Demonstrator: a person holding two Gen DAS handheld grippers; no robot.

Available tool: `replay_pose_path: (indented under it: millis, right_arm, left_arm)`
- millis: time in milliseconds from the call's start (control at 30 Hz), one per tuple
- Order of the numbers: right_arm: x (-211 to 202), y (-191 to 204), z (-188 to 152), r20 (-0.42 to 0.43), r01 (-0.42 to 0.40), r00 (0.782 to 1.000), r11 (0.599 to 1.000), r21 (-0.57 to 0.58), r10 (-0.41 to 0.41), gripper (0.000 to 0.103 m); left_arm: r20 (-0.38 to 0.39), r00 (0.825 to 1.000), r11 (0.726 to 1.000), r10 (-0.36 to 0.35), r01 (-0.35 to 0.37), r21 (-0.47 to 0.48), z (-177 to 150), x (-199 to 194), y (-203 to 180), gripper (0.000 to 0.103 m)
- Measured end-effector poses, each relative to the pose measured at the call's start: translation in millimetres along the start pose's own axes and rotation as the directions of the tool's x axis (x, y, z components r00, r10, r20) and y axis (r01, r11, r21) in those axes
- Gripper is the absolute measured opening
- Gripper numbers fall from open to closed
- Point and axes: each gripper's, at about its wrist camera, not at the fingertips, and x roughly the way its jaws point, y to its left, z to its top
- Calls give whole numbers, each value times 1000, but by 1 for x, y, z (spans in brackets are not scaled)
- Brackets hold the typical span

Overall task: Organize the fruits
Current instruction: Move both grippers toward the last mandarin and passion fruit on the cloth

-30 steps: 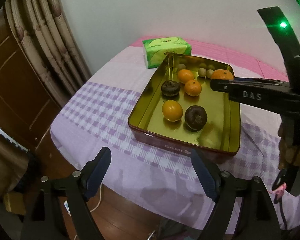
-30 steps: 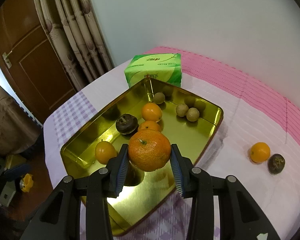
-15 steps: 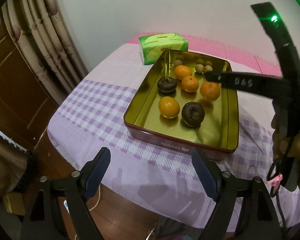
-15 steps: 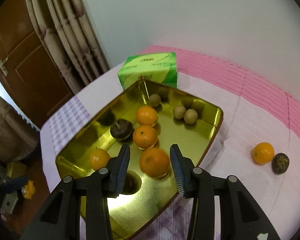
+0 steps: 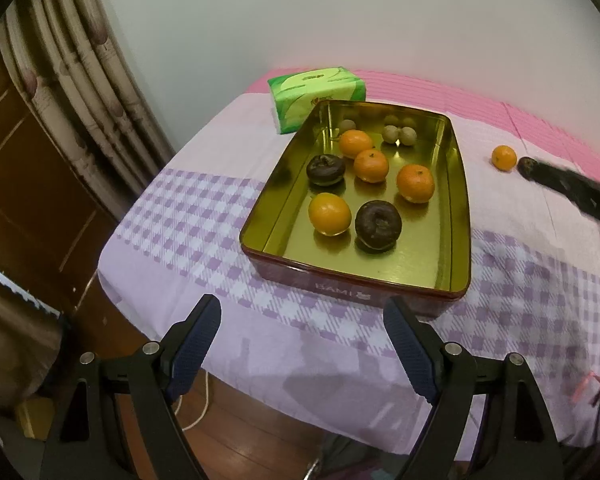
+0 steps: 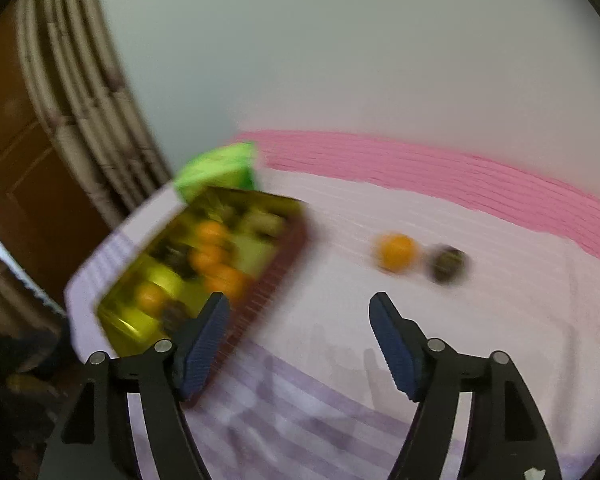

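Both tongs stand spread and empty: the left tongs hang back over the desk's near edge, clear of the gold tin, which holds four tangerines and two dark fruits. The right tongs point at the stray tangerine and dark fruit lying side by side on the cloth, probably the next pick.

The left gripper sits at the bottom centre of its own frame, its two blue-padded fingers spread wide with nothing between them. The right gripper also fills the bottom of its blurred frame, fingers parted and empty. In the left wrist view, the right gripper's dark body enters from the right edge as a blurred bar.
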Motion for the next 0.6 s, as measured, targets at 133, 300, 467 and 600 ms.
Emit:
replay_pose_path:
  millis: [133,300,467,600]
  right_arm:
    - [-10,-47,-26,-34,186,982,982,-28,-187,74]
    - [-16,-108,-52,-92,344,934,938,-36,-346,77]
    - [-23,-161,-65,-141,405,907,913,40,-397,84]
    - [-24,-184,-76,-163,406,907,907,107,-387,92]
  left_arm:
    - [5,1000,999,15,-15,37,-2,-2,-9,84]
    - [37,999,992,27,-31,119,-7,-8,-29,84]
    - [47,999,977,-3,-7,211,-7,-14,-55,84]
    - [60,995,952,-79,58,301,7,-24,-79,84]
